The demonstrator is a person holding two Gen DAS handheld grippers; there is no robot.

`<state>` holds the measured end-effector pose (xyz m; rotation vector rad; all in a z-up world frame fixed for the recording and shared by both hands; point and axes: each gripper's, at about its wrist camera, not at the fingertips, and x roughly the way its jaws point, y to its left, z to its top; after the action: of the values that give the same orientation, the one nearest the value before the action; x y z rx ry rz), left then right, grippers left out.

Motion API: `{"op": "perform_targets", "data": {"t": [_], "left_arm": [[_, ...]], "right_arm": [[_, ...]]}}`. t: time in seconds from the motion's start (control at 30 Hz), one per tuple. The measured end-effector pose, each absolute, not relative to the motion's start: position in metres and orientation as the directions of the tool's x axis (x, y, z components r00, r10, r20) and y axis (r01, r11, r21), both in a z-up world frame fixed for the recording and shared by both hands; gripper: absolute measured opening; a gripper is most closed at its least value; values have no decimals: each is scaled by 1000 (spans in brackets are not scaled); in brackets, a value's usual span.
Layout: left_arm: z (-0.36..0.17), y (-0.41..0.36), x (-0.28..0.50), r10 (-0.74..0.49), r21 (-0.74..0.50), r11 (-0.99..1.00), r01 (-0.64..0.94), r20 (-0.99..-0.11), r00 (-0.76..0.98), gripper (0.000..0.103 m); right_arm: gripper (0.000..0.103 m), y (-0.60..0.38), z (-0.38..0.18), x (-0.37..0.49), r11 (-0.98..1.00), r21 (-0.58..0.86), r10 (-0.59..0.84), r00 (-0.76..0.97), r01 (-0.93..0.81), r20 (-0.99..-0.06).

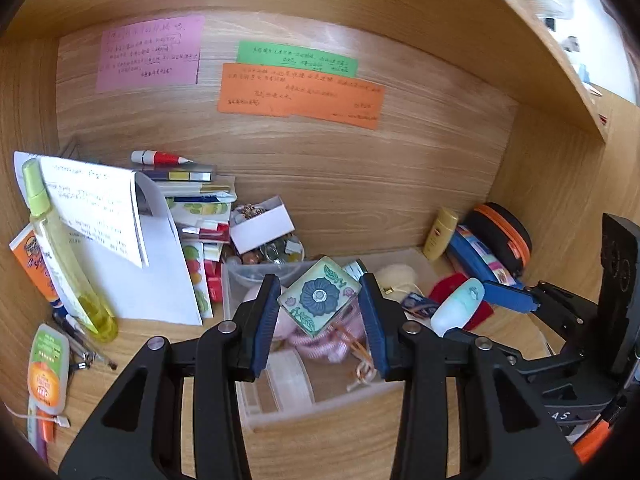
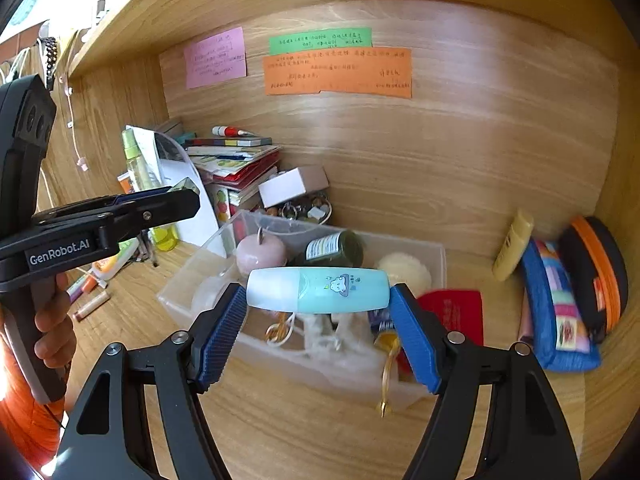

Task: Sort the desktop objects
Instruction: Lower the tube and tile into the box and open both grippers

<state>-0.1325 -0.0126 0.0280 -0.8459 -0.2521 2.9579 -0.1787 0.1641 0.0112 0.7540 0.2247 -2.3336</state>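
Left gripper (image 1: 319, 312): jaws closed on a square tile (image 1: 319, 297) with a blue flower print. Tile sits cornerwise between the blue pads (image 1: 265, 320), two opposite corners pinched, raised above the clear bin (image 1: 280, 408).

Right gripper (image 2: 318, 320): jaws closed on a mint highlighter (image 2: 318, 290), held crosswise, one end against each pad, the pale cap toward the left pad. It hangs over the bin's near side.

Left view only: sunscreen tube (image 1: 34, 268) and spray bottle (image 1: 60, 256) at far left, pens on the desk (image 1: 140, 332) beside them; the highlighter (image 1: 460, 306) seen end-on at the right gripper's tip.

Right view only: bin contents clearer, with a pink apple-shaped piece (image 2: 260, 254), a dark jar (image 2: 334, 250) on its side and a cream puff (image 2: 404, 270); the left gripper (image 2: 184, 192) side-on, tile edge barely visible; a hand (image 2: 54, 328) on its handle.

Both views: pink, green and orange notes (image 1: 300, 94) on the back panel.
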Motion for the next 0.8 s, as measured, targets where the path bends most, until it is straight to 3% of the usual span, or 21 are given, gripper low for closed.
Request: {"op": "perform_targets", "data": {"t": [0.37, 0.8], "left_arm": [[-6, -29, -163, 99, -206, -978, 34, -599, -795, 40], [-33, -44, -177, 167, -287, -957, 38, -656, -736, 40]], "right_arm": [[70, 145, 9, -199, -746, 23, -553, -598, 666, -580], [70, 116, -26, -226, -745, -7, -497, -562, 667, -661]]}}
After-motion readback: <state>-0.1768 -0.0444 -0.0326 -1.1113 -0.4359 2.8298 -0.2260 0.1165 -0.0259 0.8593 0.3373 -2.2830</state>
